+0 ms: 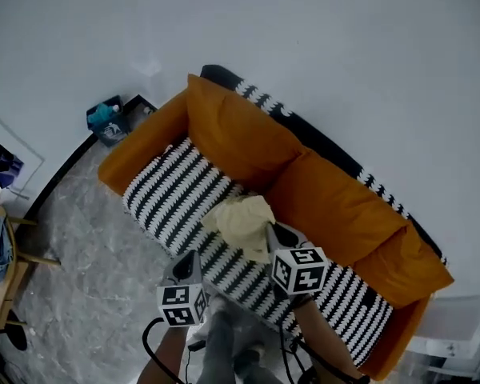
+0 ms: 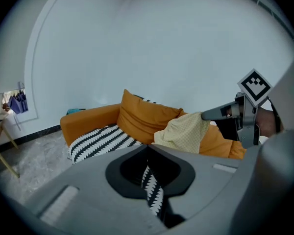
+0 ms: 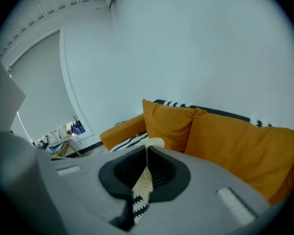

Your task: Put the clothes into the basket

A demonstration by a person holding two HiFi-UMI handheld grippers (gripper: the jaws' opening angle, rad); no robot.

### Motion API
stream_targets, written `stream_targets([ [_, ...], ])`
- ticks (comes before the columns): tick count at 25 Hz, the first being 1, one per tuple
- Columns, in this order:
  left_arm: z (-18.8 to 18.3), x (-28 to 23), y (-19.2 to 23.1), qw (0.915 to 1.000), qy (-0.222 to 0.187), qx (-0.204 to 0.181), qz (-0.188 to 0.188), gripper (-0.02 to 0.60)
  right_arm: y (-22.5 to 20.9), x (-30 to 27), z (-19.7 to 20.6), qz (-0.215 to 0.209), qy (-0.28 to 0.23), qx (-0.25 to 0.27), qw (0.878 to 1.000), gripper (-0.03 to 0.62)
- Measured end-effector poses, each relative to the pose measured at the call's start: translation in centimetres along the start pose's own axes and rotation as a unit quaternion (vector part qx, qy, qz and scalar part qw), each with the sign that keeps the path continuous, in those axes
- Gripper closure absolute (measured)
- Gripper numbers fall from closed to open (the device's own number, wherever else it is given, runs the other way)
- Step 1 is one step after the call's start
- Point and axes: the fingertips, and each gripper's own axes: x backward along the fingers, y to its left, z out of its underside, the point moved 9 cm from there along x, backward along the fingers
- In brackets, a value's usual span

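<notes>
Where right hand-held gripper (image 3: 146, 151) pinches it, pale-yellow cloth (image 1: 242, 221) hangs crumpled.

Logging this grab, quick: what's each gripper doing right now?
Left gripper: closed, empty.
Right gripper: closed on the yellow cloth.

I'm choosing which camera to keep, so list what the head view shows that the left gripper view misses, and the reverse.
Only the head view: the marker cube on the left gripper, and the person's legs. Only the left gripper view: that gripper's own jaws, closed together. Both: the orange sofa with its striped seat, and the right gripper pinching the pale yellow garment.
</notes>
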Motion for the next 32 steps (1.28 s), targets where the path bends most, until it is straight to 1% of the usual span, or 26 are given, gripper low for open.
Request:
stream_targets([
  [3,-2.5,1.5,-2.9,0.9992,-0.026,-0.019,0.022,0.574,0.0,4.0,-2.1,0.003,-0.031,-0.006,1.000,0.582],
  [8,-5.6,5.8,-7.5,0.9968,-0.065,-0.026,0.038,0.574,0.5,10.8,-4.0,0.003,-0.066,-0.005,0.998,0.582],
  [11,-7.4,8.1,-9.7,0.9940,-0.090,-0.037,0.050,0.574,0.8,14.3,-5.3,0.005,-0.090,-0.005,0.996,0.582],
  [13,-8.4,9.6,-10.7,0.9916,-0.109,-0.045,0.054,0.574,1.1,16.6,-6.3,0.008,-0.105,0.002,0.994,0.582],
  [16,-10.1,11.6,-11.5,0.9877,-0.138,-0.047,0.056,0.574,1.5,19.9,-8.3,0.014,-0.128,0.023,0.991,0.582],
  [19,-11.6,13.3,-12.2,0.9850,-0.150,-0.056,0.065,0.574,1.8,22.9,-9.8,0.022,-0.146,0.041,0.988,0.582],
  [21,-12.3,14.5,-12.8,0.9830,-0.154,-0.074,0.067,0.574,2.0,24.7,-10.4,0.026,-0.156,0.045,0.986,0.582],
  [23,-13.1,15.5,-13.6,0.9799,-0.165,-0.091,0.068,0.574,2.0,26.6,-10.7,0.031,-0.168,0.046,0.984,0.582],
  [26,-14.4,17.2,-15.1,0.9741,-0.189,-0.101,0.073,0.574,2.0,29.7,-11.3,0.039,-0.186,0.052,0.980,0.582],
  [32,-16.7,20.9,-19.1,0.9584,-0.235,-0.134,0.090,0.574,1.6,35.7,-12.3,0.061,-0.224,0.068,0.970,0.582],
])
